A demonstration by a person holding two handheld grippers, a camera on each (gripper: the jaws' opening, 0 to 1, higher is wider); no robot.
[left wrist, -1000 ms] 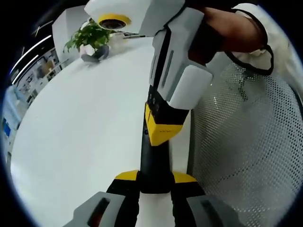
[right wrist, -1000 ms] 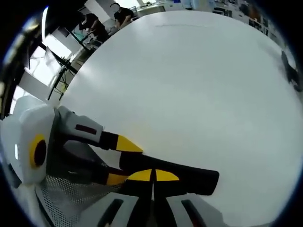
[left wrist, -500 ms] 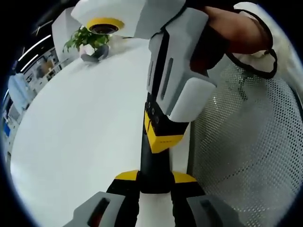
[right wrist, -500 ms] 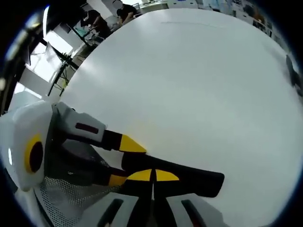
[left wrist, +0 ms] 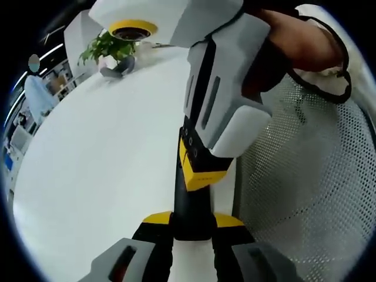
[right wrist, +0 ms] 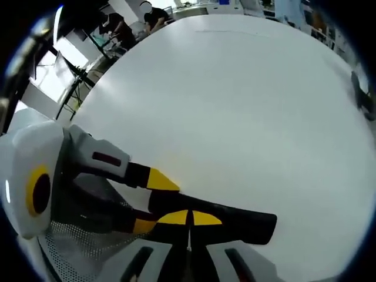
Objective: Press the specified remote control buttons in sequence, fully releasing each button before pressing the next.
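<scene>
A: Where is the remote (left wrist: 189, 200)?
B: In the left gripper view it stands on end between the left gripper's (left wrist: 192, 218) jaws, a black bar rising from the bottom centre over the near edge of the white table (left wrist: 100, 158). In the right gripper view the same remote (right wrist: 223, 214) lies slantwise across the bottom, its free end out to the right above the table (right wrist: 235, 106).
A: So the left gripper has hold of it?
B: Yes, its yellow-tipped jaws are closed against the remote's two sides.
A: And the right gripper (left wrist: 200, 167)?
B: Its jaws are drawn together, yellow tips meeting with nothing between them. They sit on the remote's face, just above the left jaws. In the right gripper view those tips (right wrist: 189, 218) meet on the remote.
A: Anything else?
B: A hand (left wrist: 294, 44) holds the right gripper. A potted plant (left wrist: 111, 50) stands at the table's far end, and a mesh chair (left wrist: 305, 194) is beside the table.
</scene>
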